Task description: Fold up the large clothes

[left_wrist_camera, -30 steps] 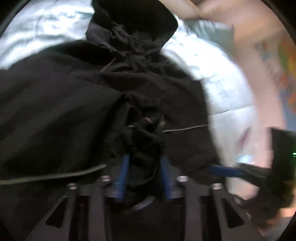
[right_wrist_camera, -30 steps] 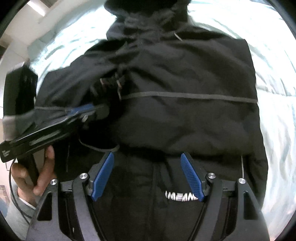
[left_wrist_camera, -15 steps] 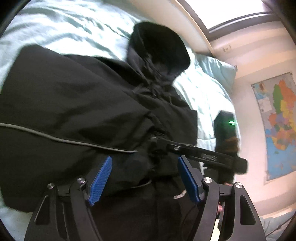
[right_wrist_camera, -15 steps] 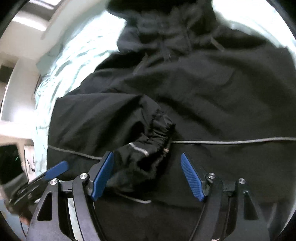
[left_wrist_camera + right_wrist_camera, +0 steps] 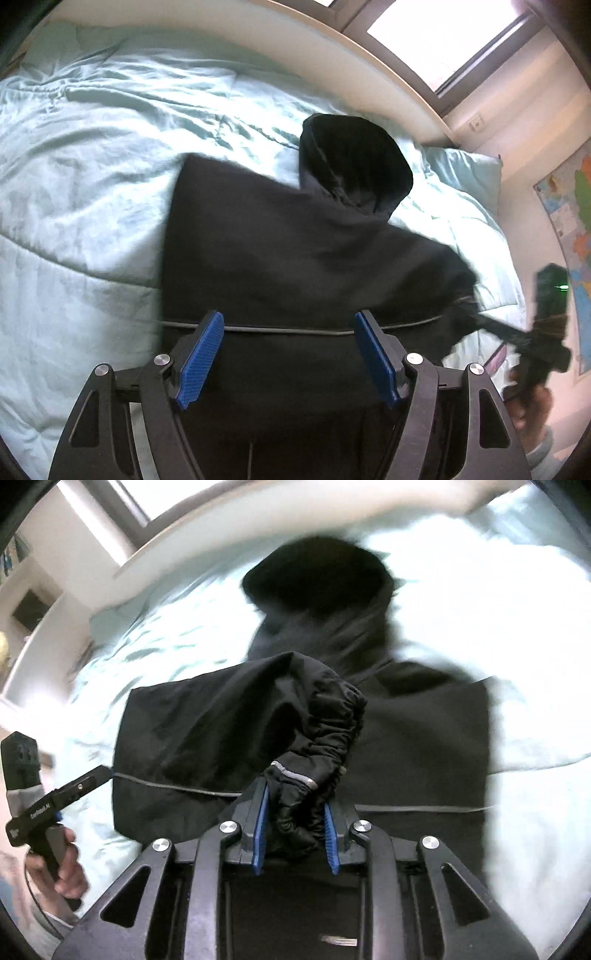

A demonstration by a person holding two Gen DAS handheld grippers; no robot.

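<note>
A black hooded jacket [image 5: 295,258] lies on the pale blue bed, hood [image 5: 354,162] toward the headboard. My left gripper [image 5: 288,354] is open and empty above the jacket's body, near its grey seam line. My right gripper [image 5: 295,812] is shut on the jacket's elastic sleeve cuff [image 5: 317,746] and holds the sleeve lifted over the jacket's body [image 5: 424,746]. The right gripper also shows in the left wrist view [image 5: 517,336] at the jacket's right edge. The left gripper shows at the left of the right wrist view [image 5: 74,786].
The light blue duvet [image 5: 92,184] covers the bed around the jacket. A pillow [image 5: 465,173] lies at the far right by the headboard [image 5: 332,40]. A window and a wall map [image 5: 569,221] are beyond the bed.
My left gripper let go of the bunched sleeve, opened and pulled back. My right gripper closed on the sleeve cuff and lifted it over the jacket.
</note>
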